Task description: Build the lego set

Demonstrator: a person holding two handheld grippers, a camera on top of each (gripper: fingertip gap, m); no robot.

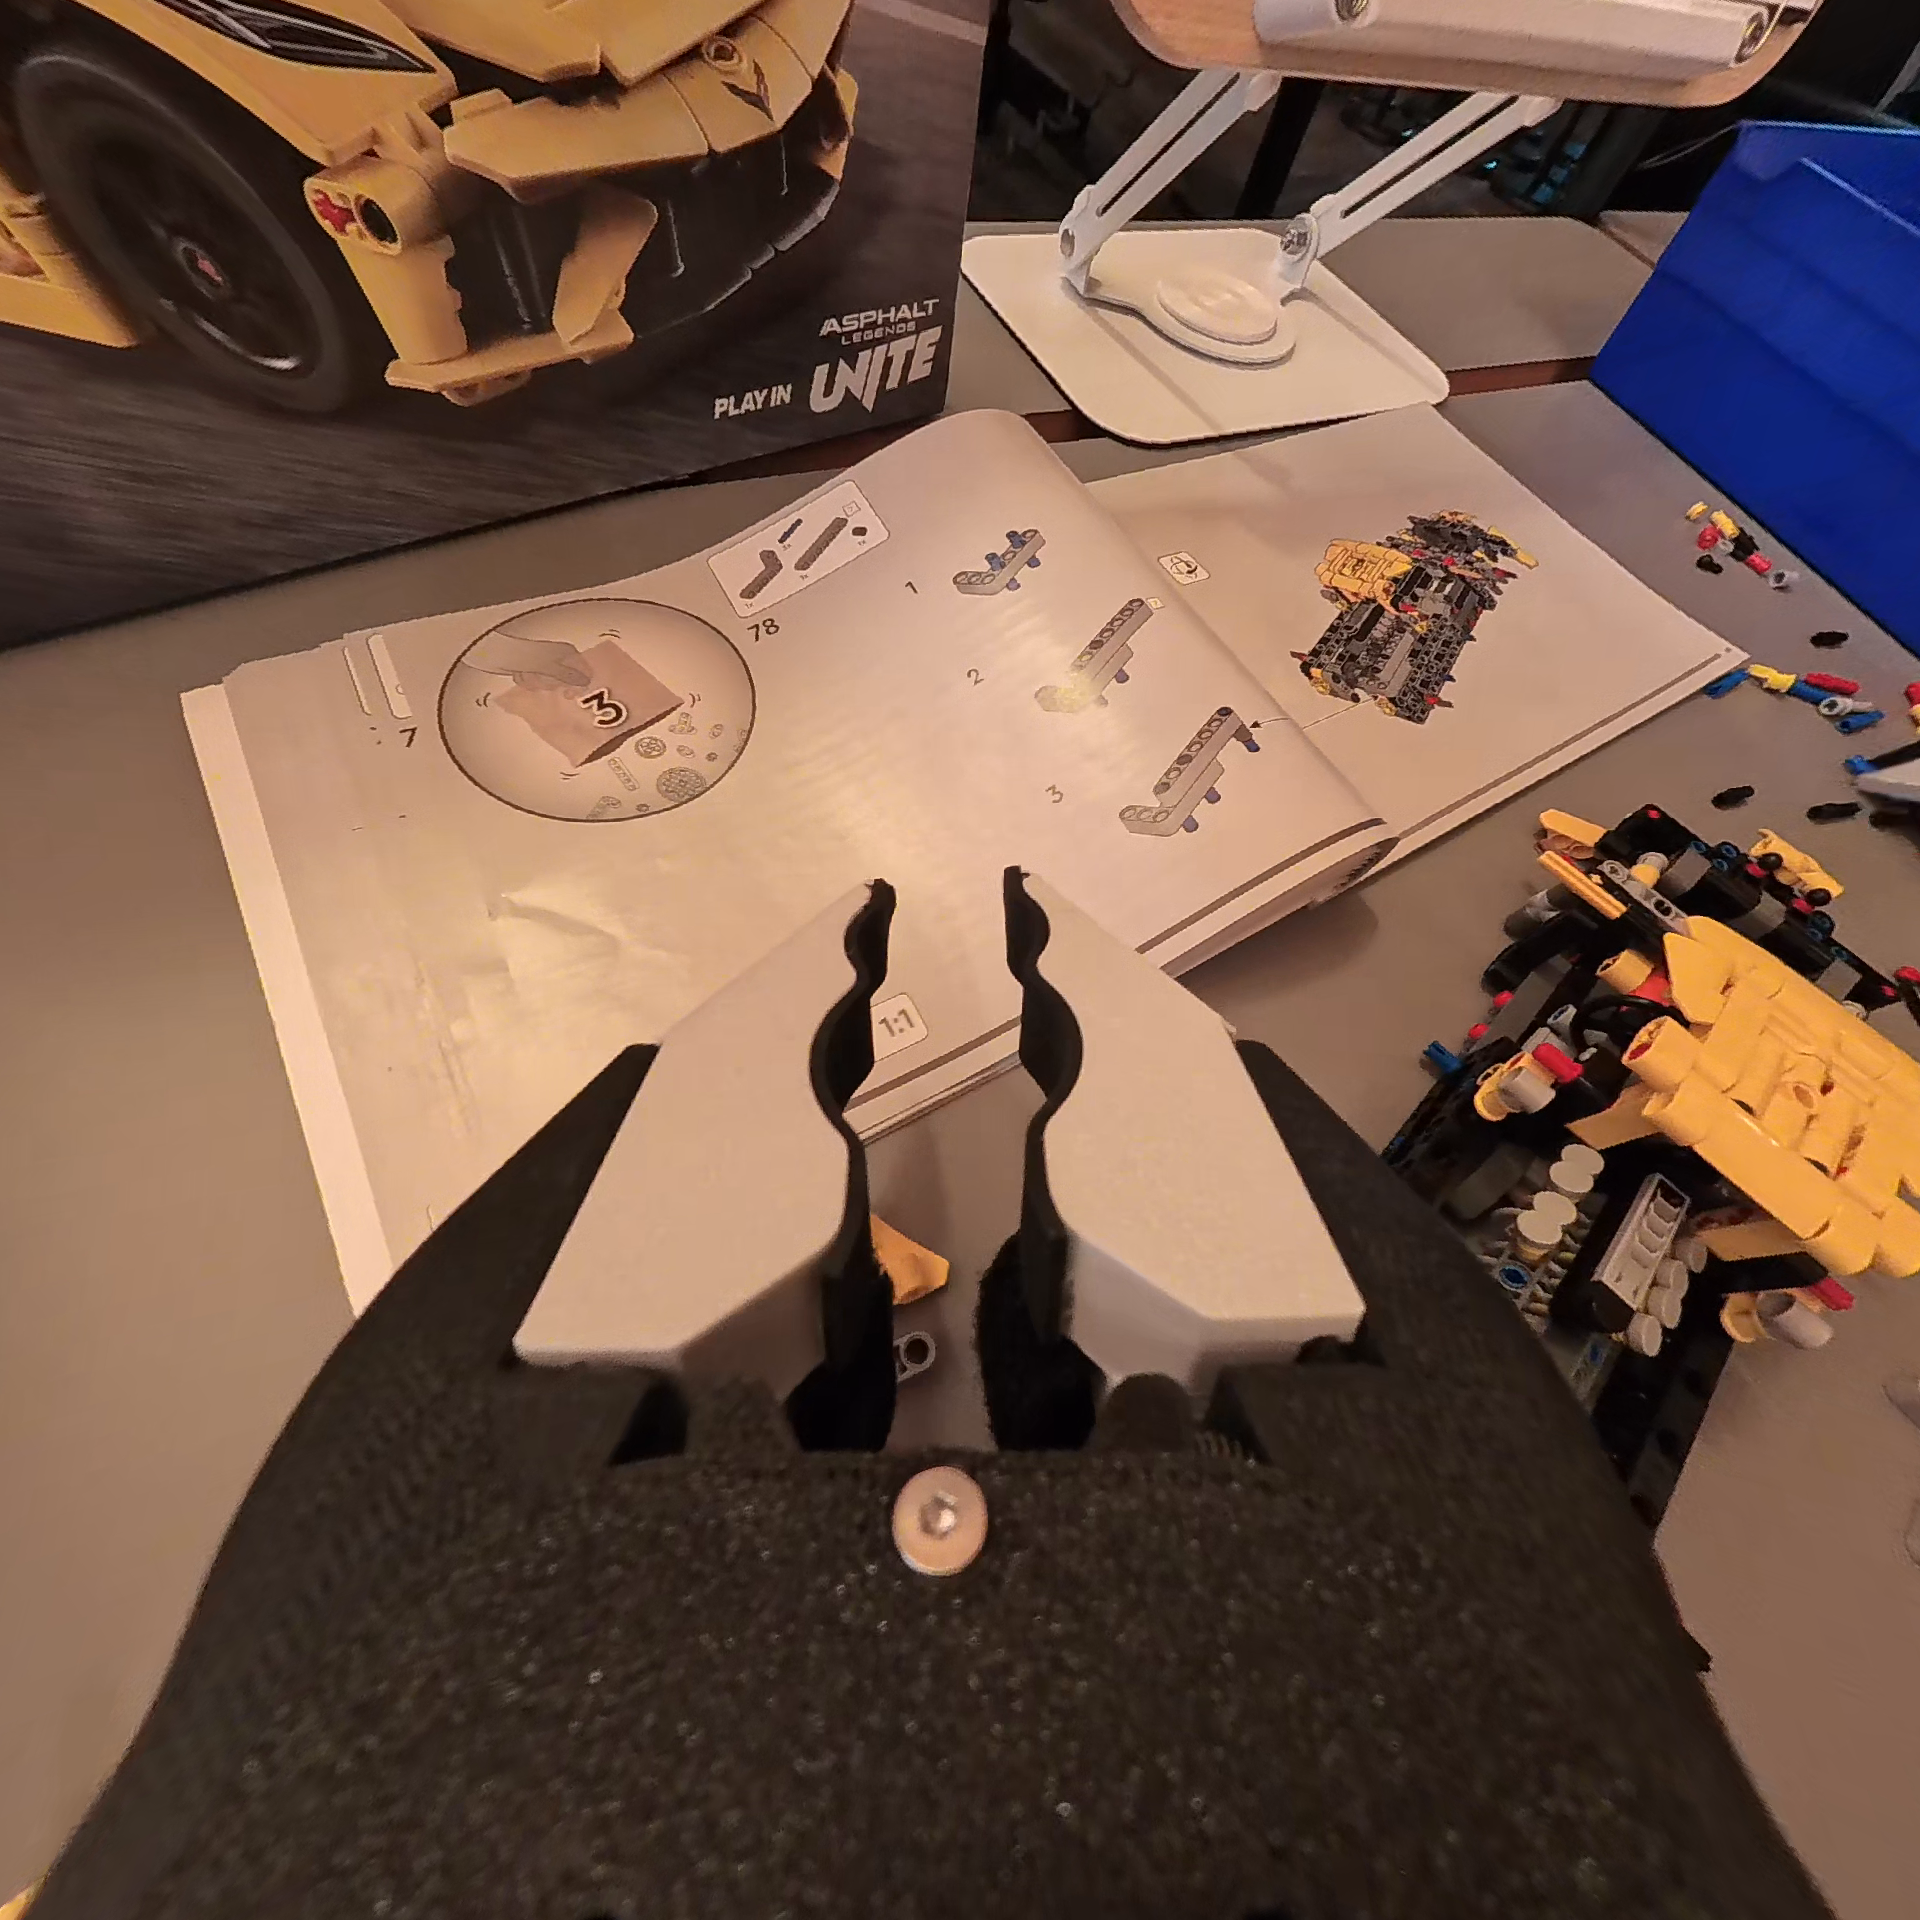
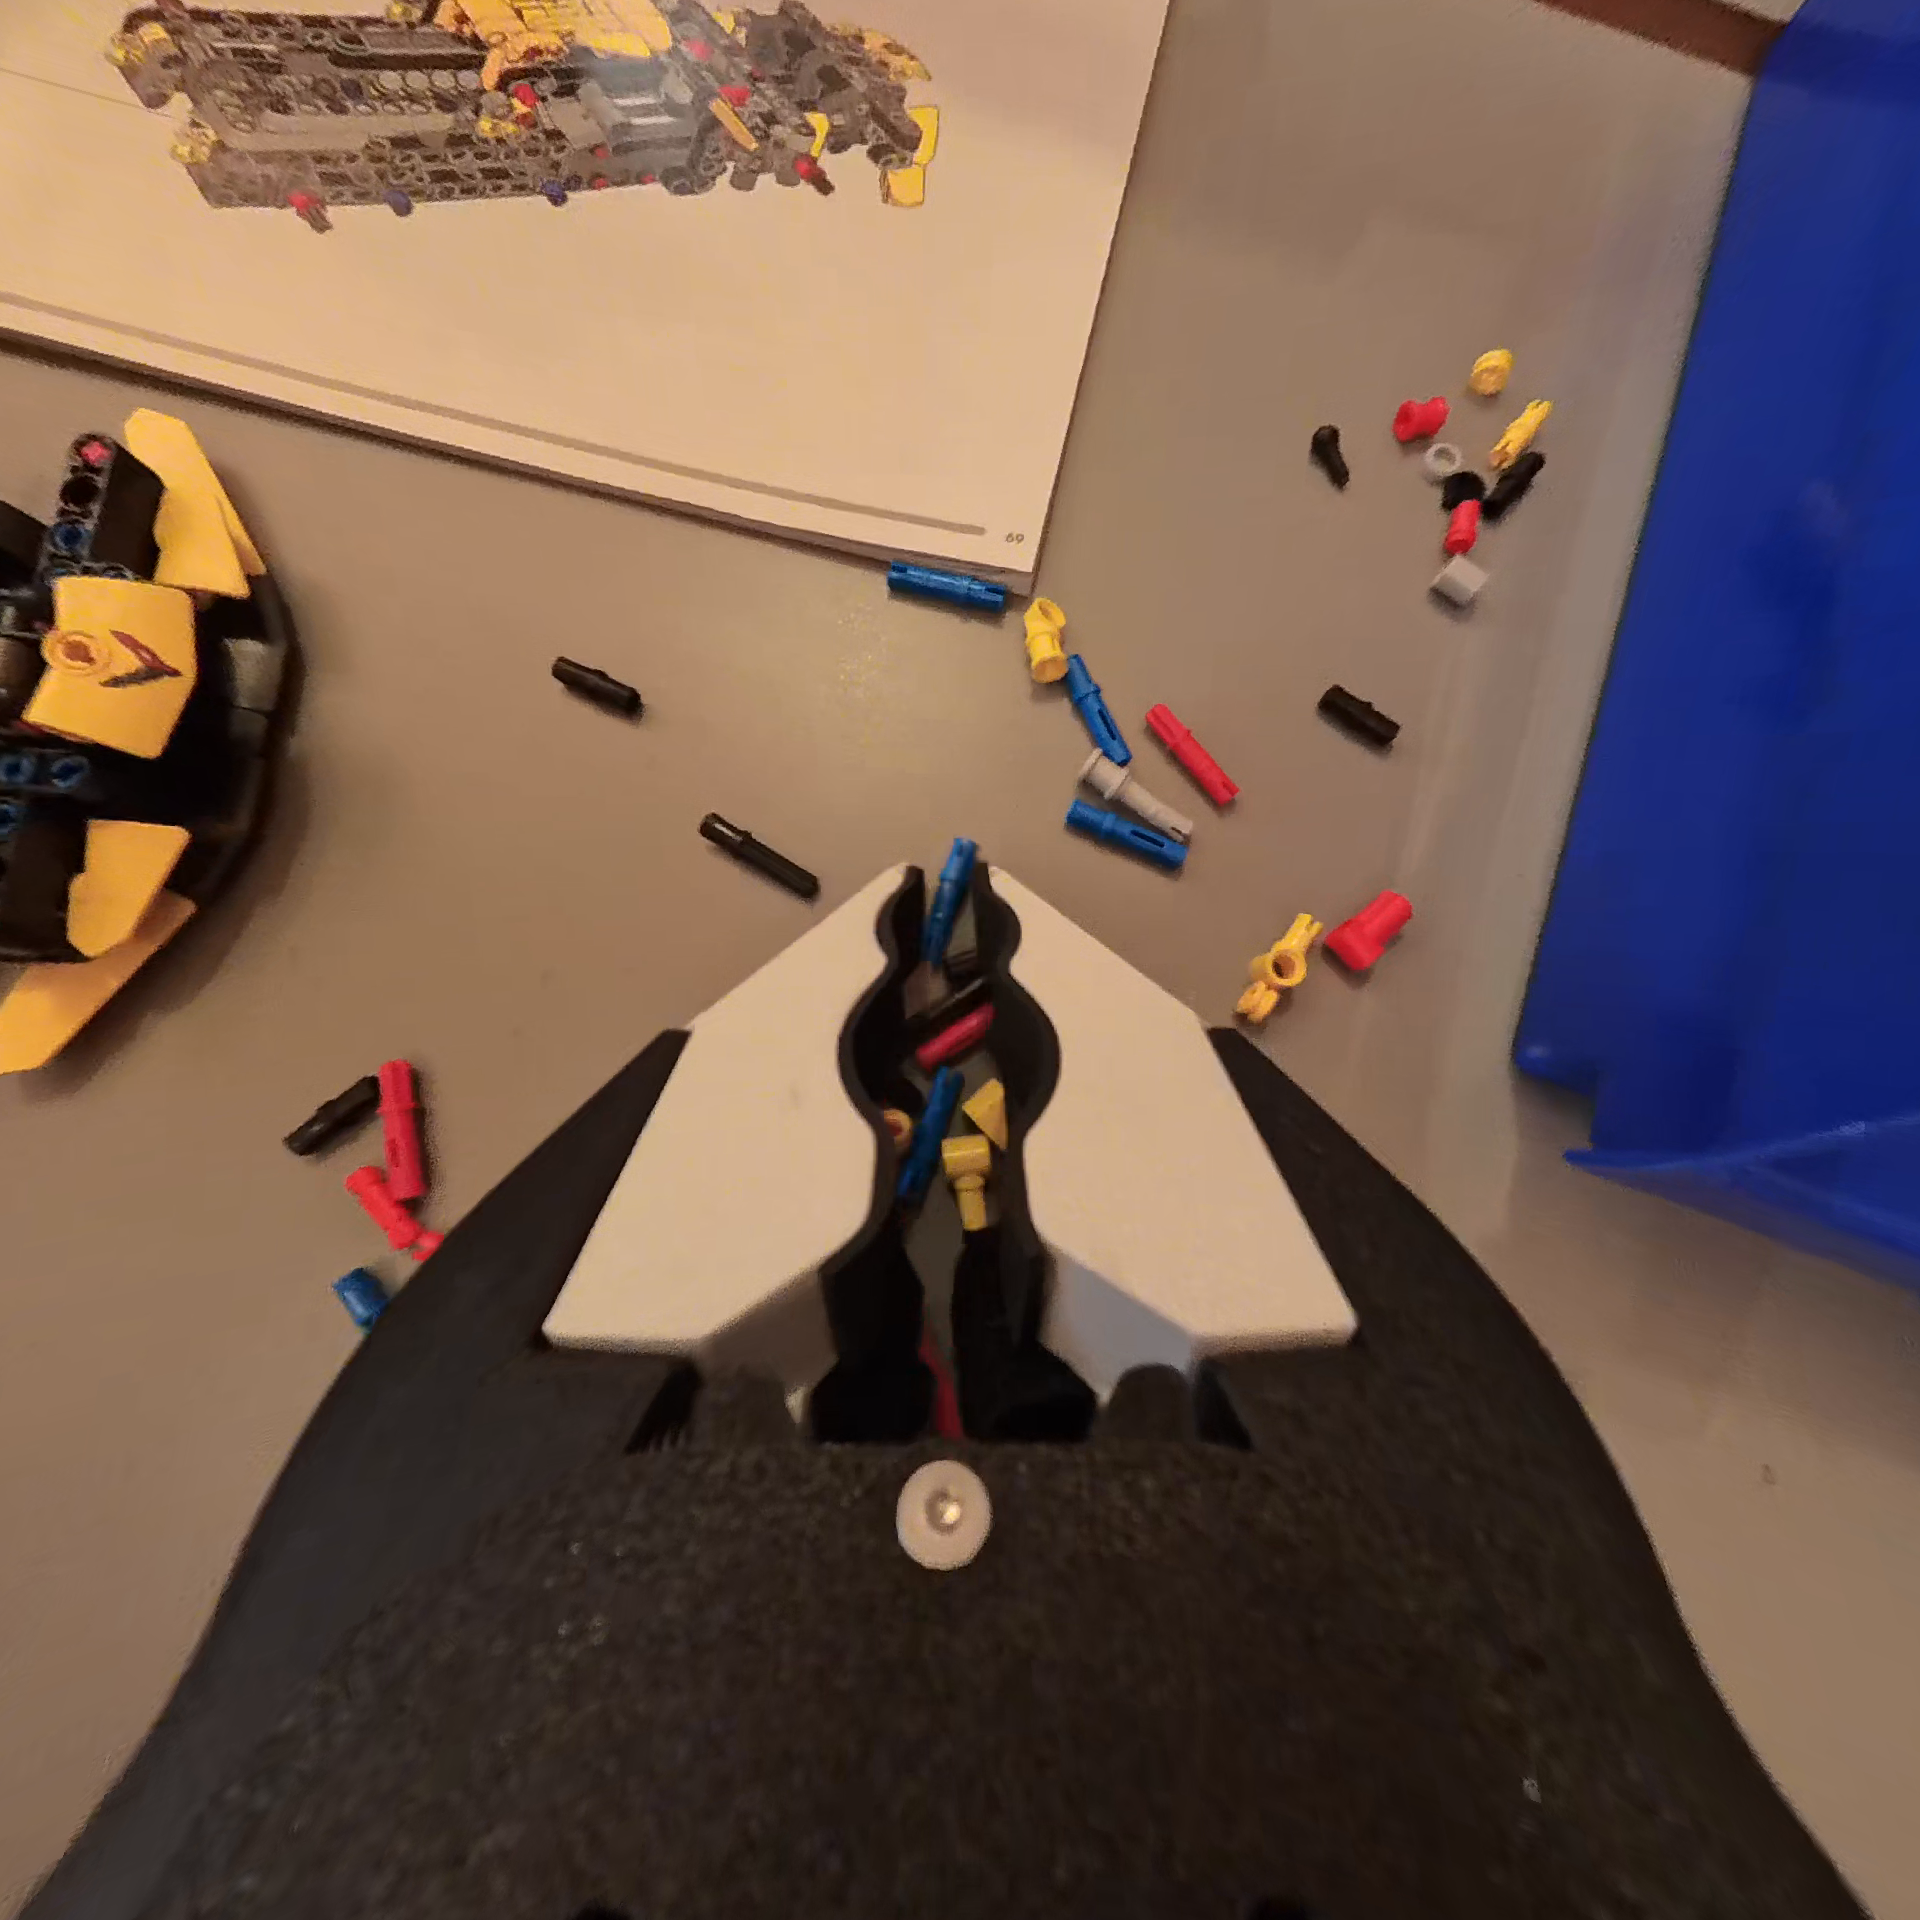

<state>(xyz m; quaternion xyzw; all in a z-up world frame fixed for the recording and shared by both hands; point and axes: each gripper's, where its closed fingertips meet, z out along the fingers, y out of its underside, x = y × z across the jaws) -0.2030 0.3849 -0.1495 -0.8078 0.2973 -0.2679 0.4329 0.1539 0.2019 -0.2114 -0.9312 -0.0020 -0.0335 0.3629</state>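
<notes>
Two grippers: our right gripper [image 2: 951, 878] pinches a blue pin [image 2: 948, 902] above the worktop [image 2: 520, 935], jaws closed on it; left gripper [image 1: 940, 883] idles open-jawed over the booklet [image 1: 727, 831], half-built car [image 1: 1683, 1091] beside it.

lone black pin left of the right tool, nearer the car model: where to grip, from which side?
Grip the black pin across its middle, coming from straight above. It lies flat on the table with clear space all round, so the fingers can straddle its width. The right tool already seems shut on a blue pin, so it likely needs freeing first.
</notes>
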